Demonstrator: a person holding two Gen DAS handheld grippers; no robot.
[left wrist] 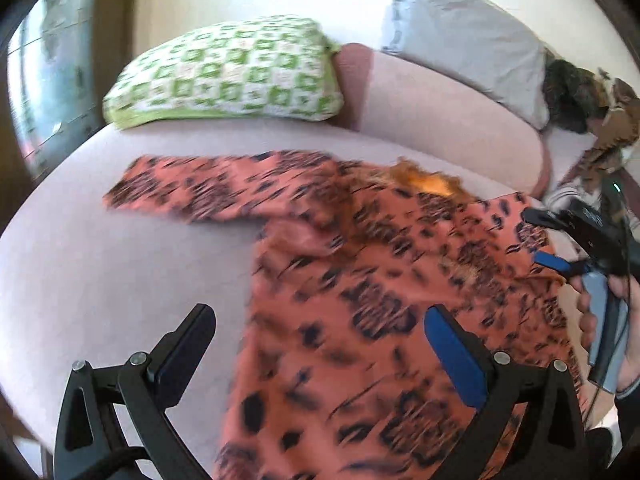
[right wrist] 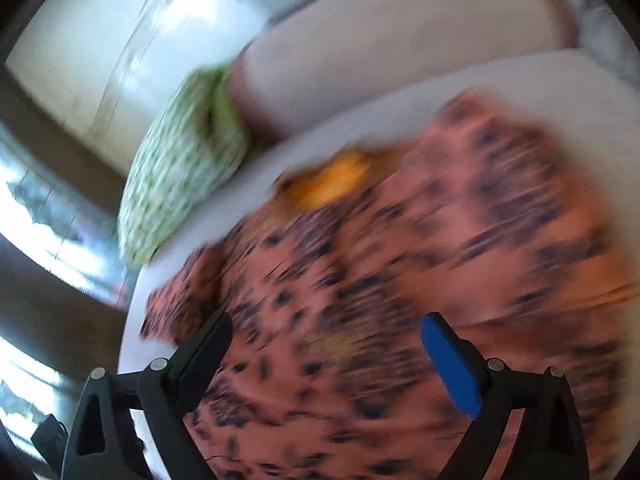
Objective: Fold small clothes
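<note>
A: One garment is all you have to fold here, and it lies on the biggest thing in view, the pale sofa seat. Behind it sit the green checked cushion and a grey pillow.

B: Where is the garment from your grippers?

A: The orange spotted top lies spread flat under and ahead of both. Its body runs away from you toward the backrest, with the furry orange neckline at the far end. One sleeve stretches out flat to your left, its long axis across the seat, roughly square to the body.

B: Which gripper is nearer that sleeve?

A: Your left gripper, I judge. It hangs over the body's left edge, and the sleeve lies ahead of it and to the left. Its jaws stand wide with nothing between them. Your right gripper is also spread wide and empty, above the body; from the left wrist view it sits at the garment's right edge. That view is heavily blurred, so I cannot tell how close it is to the cloth.

B: So the next move?

A: Probably the sleeve, folded inward over the body, so you'd reach left and forward.
</note>
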